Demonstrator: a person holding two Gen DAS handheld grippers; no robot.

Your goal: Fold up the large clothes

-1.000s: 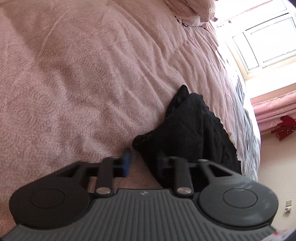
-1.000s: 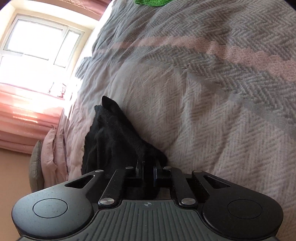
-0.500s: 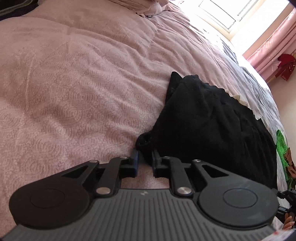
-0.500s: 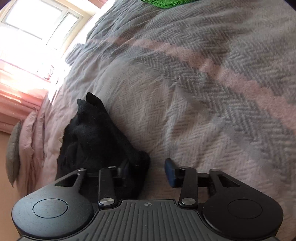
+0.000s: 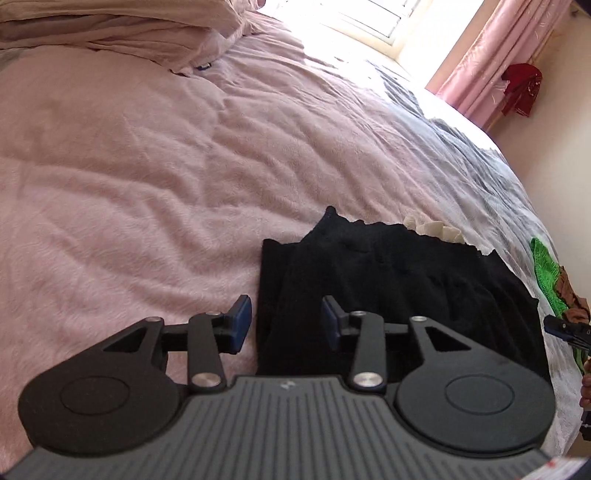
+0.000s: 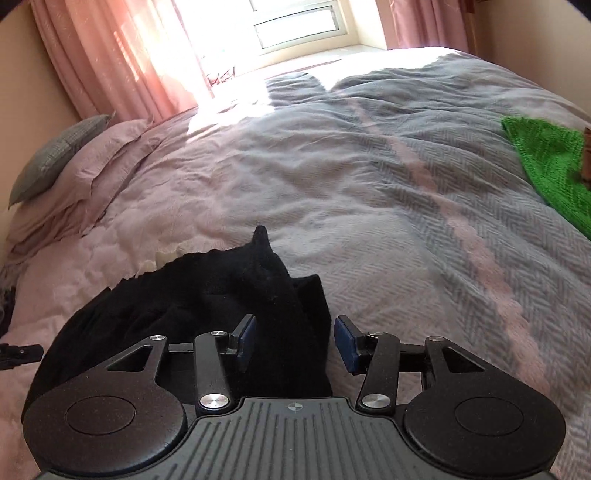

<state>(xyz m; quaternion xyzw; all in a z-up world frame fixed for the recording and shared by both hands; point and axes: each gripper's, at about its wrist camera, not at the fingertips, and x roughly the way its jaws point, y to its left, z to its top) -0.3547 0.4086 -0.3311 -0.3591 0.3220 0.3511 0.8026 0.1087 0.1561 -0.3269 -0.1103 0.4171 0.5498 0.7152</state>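
A black garment lies folded in a flat bundle on the bed, with a cream piece showing past its far edge. My left gripper hovers over the bundle's left edge, its jaws opening; the blue pads stand apart and press on nothing. In the right wrist view the same black garment ends in a pointed corner. My right gripper is open above that right edge, with the cloth below the gap and untouched. Each gripper's tip peeks into the other's view at the frame edge.
The bed has a pink cover on the left and a grey herringbone blanket on the right. A green knit garment lies at the right edge. Pillows are stacked at the head. Pink curtains flank a bright window.
Both grippers let go of the black garment's corners, rolled level and drew back. The right jaws spread first, then the left. The garment now rests flat on the bed.
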